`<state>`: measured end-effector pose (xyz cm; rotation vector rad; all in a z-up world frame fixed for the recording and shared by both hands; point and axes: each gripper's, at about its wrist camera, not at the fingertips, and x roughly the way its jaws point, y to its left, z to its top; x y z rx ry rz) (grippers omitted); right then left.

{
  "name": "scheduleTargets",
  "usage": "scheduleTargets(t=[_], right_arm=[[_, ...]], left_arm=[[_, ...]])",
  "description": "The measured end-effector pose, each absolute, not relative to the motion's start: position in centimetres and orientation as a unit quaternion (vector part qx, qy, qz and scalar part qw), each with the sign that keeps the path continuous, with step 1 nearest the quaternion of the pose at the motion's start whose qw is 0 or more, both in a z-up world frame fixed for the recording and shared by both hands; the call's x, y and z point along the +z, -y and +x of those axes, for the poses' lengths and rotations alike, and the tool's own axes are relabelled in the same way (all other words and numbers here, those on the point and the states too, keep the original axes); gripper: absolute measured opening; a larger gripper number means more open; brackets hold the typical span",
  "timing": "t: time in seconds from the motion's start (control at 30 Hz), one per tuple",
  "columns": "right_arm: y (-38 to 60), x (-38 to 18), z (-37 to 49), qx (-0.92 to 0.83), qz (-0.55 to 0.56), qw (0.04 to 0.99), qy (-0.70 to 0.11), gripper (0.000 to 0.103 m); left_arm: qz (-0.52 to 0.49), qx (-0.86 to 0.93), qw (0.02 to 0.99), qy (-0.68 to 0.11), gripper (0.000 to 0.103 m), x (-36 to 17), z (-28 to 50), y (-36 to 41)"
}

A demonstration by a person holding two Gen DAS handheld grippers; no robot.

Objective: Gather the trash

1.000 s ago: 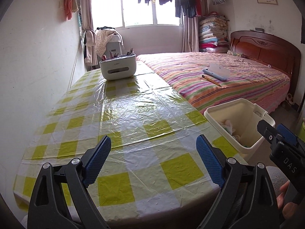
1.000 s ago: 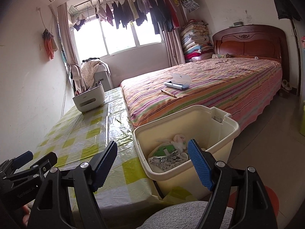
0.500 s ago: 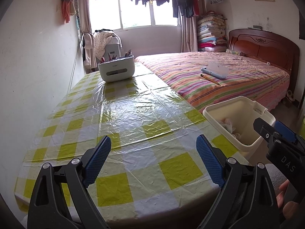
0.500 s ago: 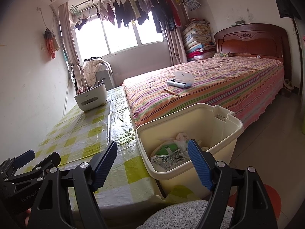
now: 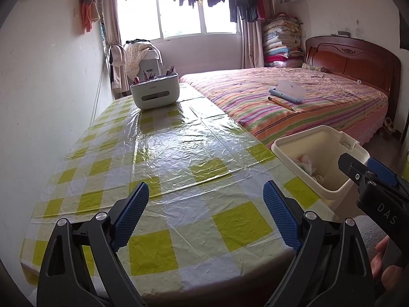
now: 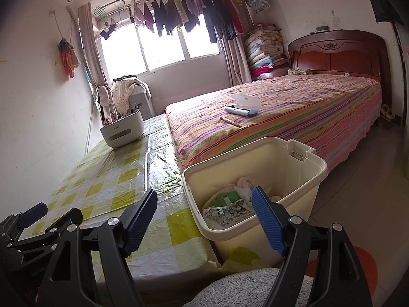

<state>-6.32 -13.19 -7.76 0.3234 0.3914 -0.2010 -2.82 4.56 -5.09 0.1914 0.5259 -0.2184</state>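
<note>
Both sets of fingers stand wide apart and empty: the left gripper (image 5: 205, 217) over the checked surface (image 5: 179, 153), the right gripper (image 6: 204, 220) near the cream bin (image 6: 301, 179). The bin sits against the surface's edge, handy for drops; the trash (image 6: 227, 207) lies inside.
</note>
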Motion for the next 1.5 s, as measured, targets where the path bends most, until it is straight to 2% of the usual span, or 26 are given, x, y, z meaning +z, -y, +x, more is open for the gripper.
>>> scheduleTargets(t=[1.5], right_arm=[[12.97,-8.1,-6.3,-0.1,0.164,0.962,-0.192,0.074]], left_arm=[[0.099,-0.114,0.953,-0.262,0.089,-5.63,-3.13,-4.6]])
